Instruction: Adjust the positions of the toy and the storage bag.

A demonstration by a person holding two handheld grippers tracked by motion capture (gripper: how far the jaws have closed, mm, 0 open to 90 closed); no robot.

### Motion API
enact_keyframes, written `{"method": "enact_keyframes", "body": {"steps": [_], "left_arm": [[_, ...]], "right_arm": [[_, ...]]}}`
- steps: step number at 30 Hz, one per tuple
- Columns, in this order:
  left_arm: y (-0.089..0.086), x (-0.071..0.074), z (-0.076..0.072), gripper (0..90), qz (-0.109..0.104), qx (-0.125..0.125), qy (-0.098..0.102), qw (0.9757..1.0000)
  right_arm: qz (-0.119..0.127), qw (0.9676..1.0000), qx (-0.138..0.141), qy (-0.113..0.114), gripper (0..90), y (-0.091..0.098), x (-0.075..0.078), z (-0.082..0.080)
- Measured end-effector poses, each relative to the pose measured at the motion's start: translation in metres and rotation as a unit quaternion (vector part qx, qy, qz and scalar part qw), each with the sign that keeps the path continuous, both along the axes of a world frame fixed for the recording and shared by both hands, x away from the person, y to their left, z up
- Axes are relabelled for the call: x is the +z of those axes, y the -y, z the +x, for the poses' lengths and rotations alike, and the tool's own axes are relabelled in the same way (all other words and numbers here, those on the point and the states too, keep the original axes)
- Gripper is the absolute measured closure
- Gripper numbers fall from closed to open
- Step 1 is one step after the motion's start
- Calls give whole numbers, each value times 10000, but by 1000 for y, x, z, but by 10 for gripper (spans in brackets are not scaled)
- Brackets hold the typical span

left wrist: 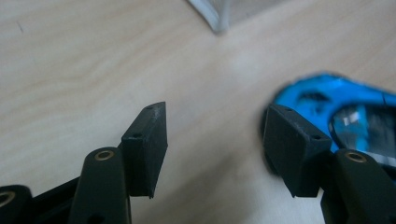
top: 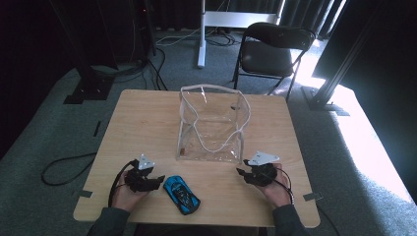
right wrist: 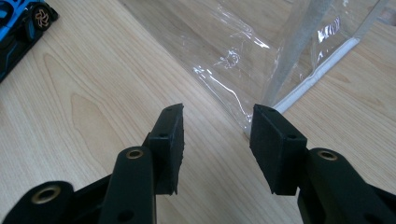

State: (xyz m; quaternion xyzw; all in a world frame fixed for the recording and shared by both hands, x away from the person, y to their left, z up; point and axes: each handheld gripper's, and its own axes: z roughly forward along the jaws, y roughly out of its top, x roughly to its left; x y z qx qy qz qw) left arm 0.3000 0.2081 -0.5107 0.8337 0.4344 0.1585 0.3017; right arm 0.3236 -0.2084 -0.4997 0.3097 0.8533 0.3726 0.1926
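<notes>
The left gripper (top: 156, 181) stood wide open and empty beside the blue toy car (top: 181, 194), near the counter's (top: 147, 113) front edge; closing on the car seemed next. The clear plastic bag (top: 212, 125) gaped mid-counter. The right gripper (top: 242, 172) hovered half open, empty, at the bag's corner.

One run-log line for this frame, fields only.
left gripper: open, beside blue toy car, nothing between jaws | right gripper: open, near clear bag corner | car: on table, outside bag
</notes>
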Motion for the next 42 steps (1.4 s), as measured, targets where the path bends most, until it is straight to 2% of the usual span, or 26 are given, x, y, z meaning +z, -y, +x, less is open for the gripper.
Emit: {"method": "enact_keyframes", "body": {"steps": [8, 11, 14, 20, 23, 26, 28, 29, 31, 32, 37, 42], "left_arm": [[-7, -7, -20, 392, -13, -124, -316, 9994], [-7, -11, -26, 404, -92, -144, -426, 9989], [-3, -14, -31, 405, -54, -243, -477, 9986], [13, -16, -35, 408, -60, -464, -439, 9979], [16, -16, -37, 407, 92, -480, -368, 9981], [18, -16, -41, 405, -83, -535, -410, 9977], [20, -17, -43, 402, -54, -584, -395, 9975], [23, -17, -43, 401, -75, -570, -373, 9977], [27, -17, -43, 402, 73, -568, -287, 9979], [28, -18, -43, 403, 74, -551, -269, 9981], [38, -19, -43, 422, 30, -383, -164, 9991], [50, -20, -39, 436, -43, -382, -151, 9991]], "right_arm": [[-41, 10000, 30, -1, 534, 1, -1, -1], [-27, 10000, 34, -15, 531, 0, -1, -1], [-22, 10000, 41, -2, 530, 0, -2, -1], [-24, 10000, 40, -28, 527, 0, -3, -1], [-5, 10000, 30, -10, 527, 1, -3, -1], [-1, 10000, 29, -25, 522, 2, -3, -1], [-3, 10000, 40, -40, 521, 2, -4, -1], [-13, 10000, 44, -42, 521, 1, -4, -1], [-14, 10000, 48, -45, 520, 0, -4, -1], [-17, 10000, 65, -34, 519, 0, -4, -1], [-17, 10000, 78, -59, 518, -3, -5, -1], [-35, 9999, 128, -57, 515, -5, -6, -1]]}}
